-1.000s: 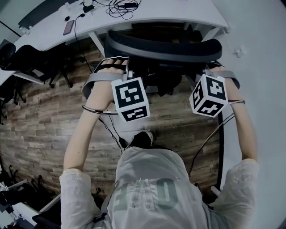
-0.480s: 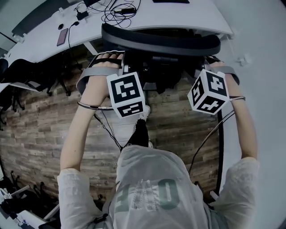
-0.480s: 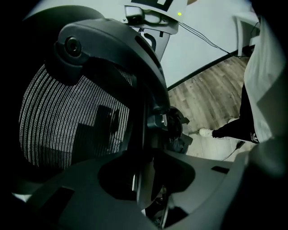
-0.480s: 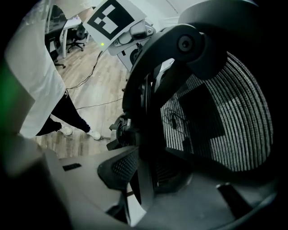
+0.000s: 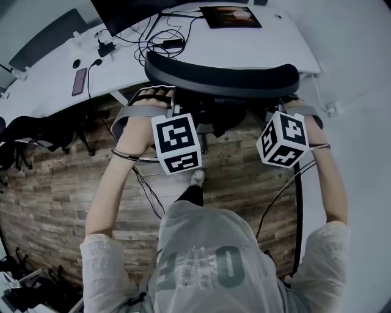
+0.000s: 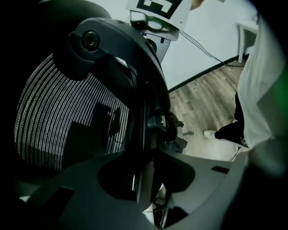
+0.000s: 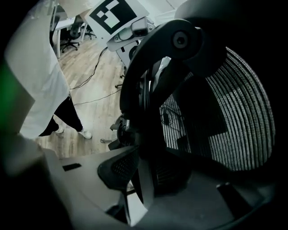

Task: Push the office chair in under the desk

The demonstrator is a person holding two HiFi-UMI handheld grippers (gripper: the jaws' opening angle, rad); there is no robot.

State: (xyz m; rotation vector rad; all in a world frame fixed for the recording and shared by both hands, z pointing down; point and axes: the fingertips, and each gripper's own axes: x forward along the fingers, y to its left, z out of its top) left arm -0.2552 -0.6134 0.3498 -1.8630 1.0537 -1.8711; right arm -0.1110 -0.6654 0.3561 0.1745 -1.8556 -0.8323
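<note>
The black office chair (image 5: 223, 76) has its curved backrest top at the edge of the white desk (image 5: 269, 49), with the seat hidden below. My left gripper (image 5: 176, 104) holds the backrest's left side and my right gripper (image 5: 276, 107) its right side. In the left gripper view, the left gripper (image 6: 144, 168) has the chair's dark frame bar between its jaws, beside the mesh back (image 6: 58, 117). In the right gripper view, the right gripper (image 7: 144, 177) is closed the same way on the frame next to the mesh (image 7: 238, 121).
On the desk lie a phone (image 5: 79, 81), a tangle of cables (image 5: 153, 36), a dark tablet (image 5: 231, 16) and a monitor (image 5: 131, 11). Other black chairs (image 5: 36, 131) stand at the left on the wood floor (image 5: 49, 183). My shoe (image 5: 197, 177) is behind the chair.
The chair and both grippers have moved forward toward the desk. The backrest now overlaps the desk edge, and more of the desktop shows. The person has stepped forward behind it.
</note>
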